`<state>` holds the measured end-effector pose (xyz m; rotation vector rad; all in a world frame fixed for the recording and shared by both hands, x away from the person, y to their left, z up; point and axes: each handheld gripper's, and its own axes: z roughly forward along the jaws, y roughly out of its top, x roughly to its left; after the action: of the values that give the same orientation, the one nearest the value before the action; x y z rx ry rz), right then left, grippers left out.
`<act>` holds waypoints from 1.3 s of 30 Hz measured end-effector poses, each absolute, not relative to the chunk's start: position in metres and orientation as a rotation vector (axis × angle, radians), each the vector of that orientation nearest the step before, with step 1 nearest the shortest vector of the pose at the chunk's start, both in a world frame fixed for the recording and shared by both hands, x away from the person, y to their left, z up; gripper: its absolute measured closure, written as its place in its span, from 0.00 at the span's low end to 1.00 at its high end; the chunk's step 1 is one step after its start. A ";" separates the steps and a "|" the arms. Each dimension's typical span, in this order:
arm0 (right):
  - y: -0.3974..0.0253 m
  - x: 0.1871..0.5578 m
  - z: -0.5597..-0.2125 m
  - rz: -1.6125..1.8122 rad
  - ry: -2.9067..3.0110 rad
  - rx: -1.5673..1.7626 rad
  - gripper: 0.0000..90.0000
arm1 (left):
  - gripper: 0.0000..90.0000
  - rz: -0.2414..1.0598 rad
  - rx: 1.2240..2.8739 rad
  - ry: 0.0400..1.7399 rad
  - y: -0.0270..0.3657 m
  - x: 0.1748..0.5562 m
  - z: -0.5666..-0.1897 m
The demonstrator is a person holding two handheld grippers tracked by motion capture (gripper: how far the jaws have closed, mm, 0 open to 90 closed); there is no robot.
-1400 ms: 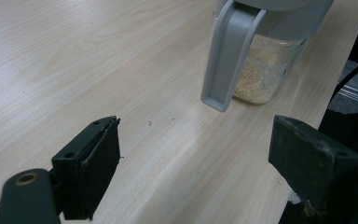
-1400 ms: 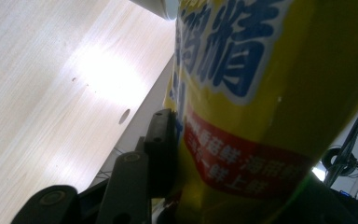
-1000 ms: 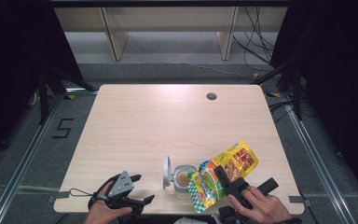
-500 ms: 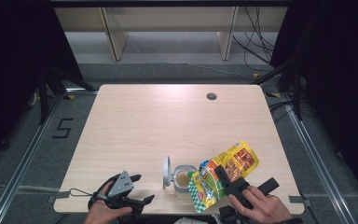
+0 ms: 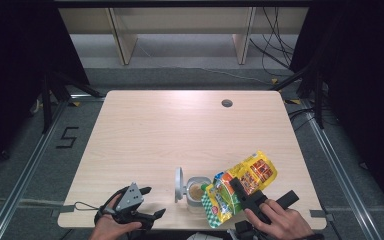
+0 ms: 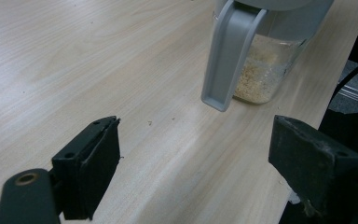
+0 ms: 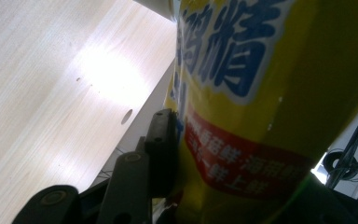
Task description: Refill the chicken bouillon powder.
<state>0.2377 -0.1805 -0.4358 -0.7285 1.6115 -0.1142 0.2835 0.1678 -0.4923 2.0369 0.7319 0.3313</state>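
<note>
Right gripper point(image 5: 240, 192): jaws pinched on the yellow seasoning bag point(image 5: 240, 187); in the right gripper view one black finger point(image 7: 163, 149) presses flat against the bag's printed face point(image 7: 261, 93). Bag held tilted, its green-checked lower end just beside and over the rim of the clear container point(image 5: 196, 192).

Left gripper point(image 5: 140, 210): jaws spread wide, holding nothing, resting low at the table's near edge; fingers point(image 6: 93, 163) apart, bare wood between them.

Container: near front edge of the wooden table point(image 5: 180, 130), lid point(image 5: 179, 184) hinged open and upright, pale granules inside point(image 6: 261, 70).
</note>
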 end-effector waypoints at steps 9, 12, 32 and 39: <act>-0.180 0.237 -0.435 -0.134 1.606 -0.739 0.73 | 0.18 0.333 2.034 0.733 0.168 0.283 -0.492; -0.180 0.238 -0.434 -0.120 1.628 -0.729 0.73 | 0.18 0.327 2.038 0.731 0.168 0.284 -0.492; -0.181 0.237 -0.433 -0.115 1.601 -0.726 0.73 | 0.18 0.330 2.035 0.733 0.168 0.284 -0.492; -0.182 0.237 -0.434 -0.113 1.603 -0.728 0.73 | 0.18 0.330 2.034 0.734 0.168 0.284 -0.492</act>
<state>0.2372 -0.1818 -0.4342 -0.7281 1.6034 -0.1131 0.2836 0.1677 -0.4924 2.0344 0.7340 0.3303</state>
